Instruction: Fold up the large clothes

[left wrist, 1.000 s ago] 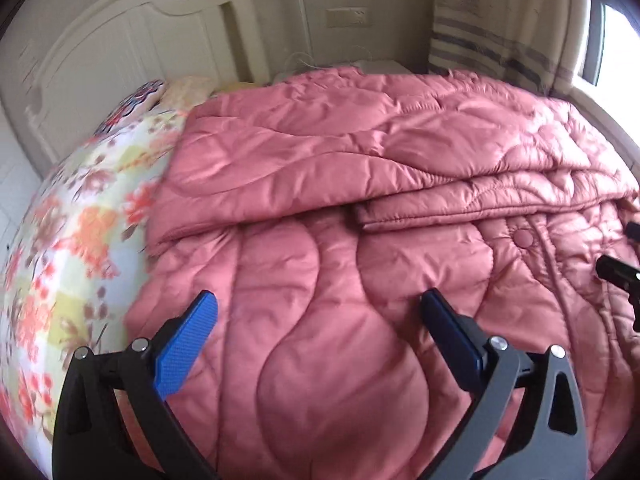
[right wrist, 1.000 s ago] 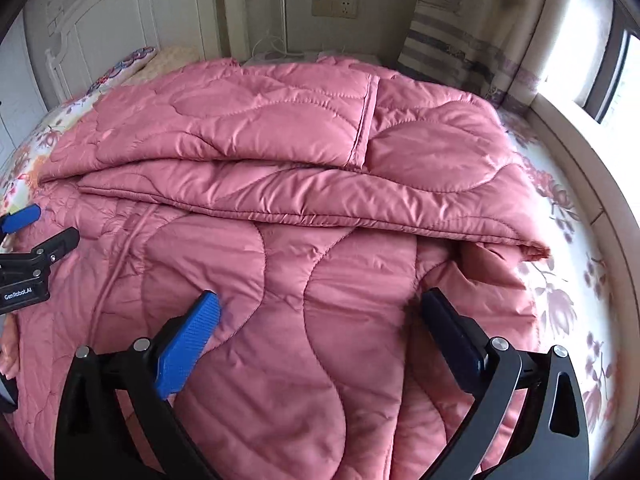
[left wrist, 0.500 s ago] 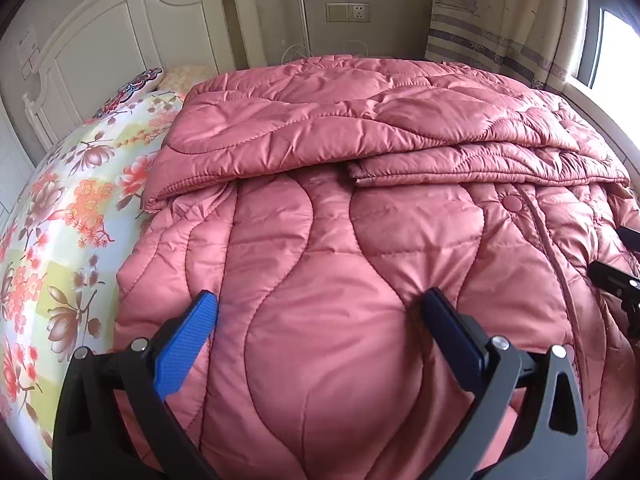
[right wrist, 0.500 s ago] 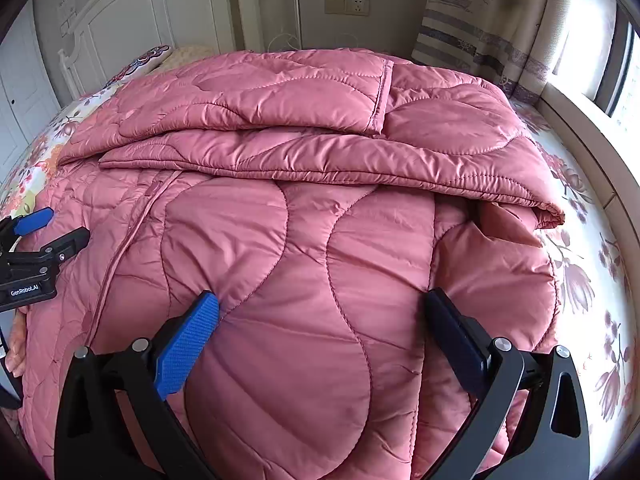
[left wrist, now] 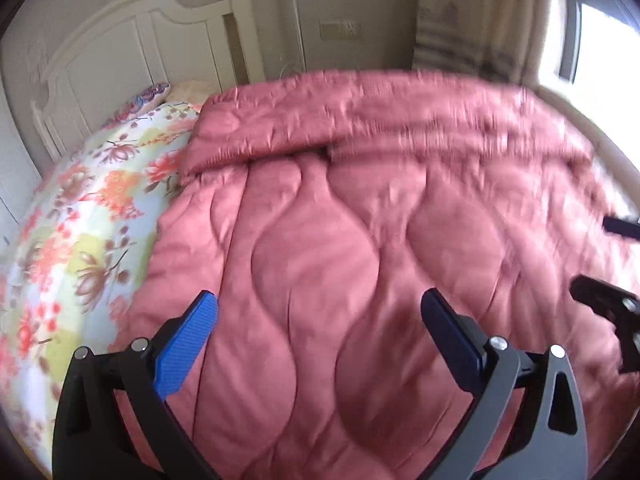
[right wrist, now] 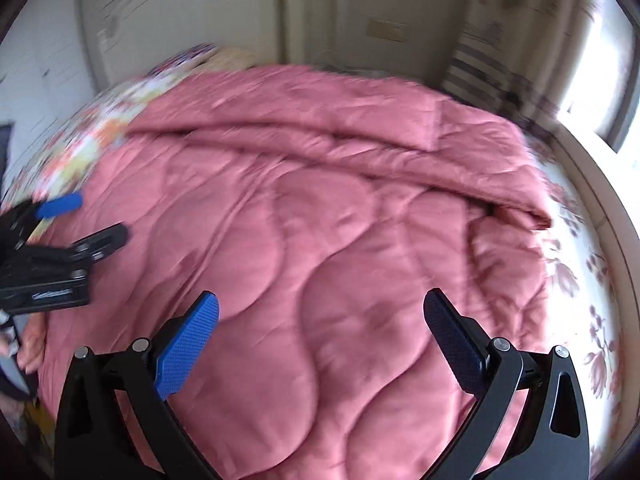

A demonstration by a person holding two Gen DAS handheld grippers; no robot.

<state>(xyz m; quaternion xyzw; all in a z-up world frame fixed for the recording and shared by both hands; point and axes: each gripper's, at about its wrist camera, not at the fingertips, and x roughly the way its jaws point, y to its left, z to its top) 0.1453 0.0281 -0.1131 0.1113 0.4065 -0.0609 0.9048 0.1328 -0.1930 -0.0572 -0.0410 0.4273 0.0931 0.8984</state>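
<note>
Both tools, left point(left wrist: 318, 312) and right point(right wrist: 320, 312), spread empty above pink quilted coat point(left wrist: 360, 260) on floral bedsheet point(left wrist: 80, 220).

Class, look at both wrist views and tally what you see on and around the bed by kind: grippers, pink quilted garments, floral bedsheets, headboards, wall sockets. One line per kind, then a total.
Grippers: 2, left gripper and right gripper, jaws wide apart
Pink quilted garment: 1
Floral bedsheet: 1
Headboard: 1
Wall socket: 1
Total: 6
</note>
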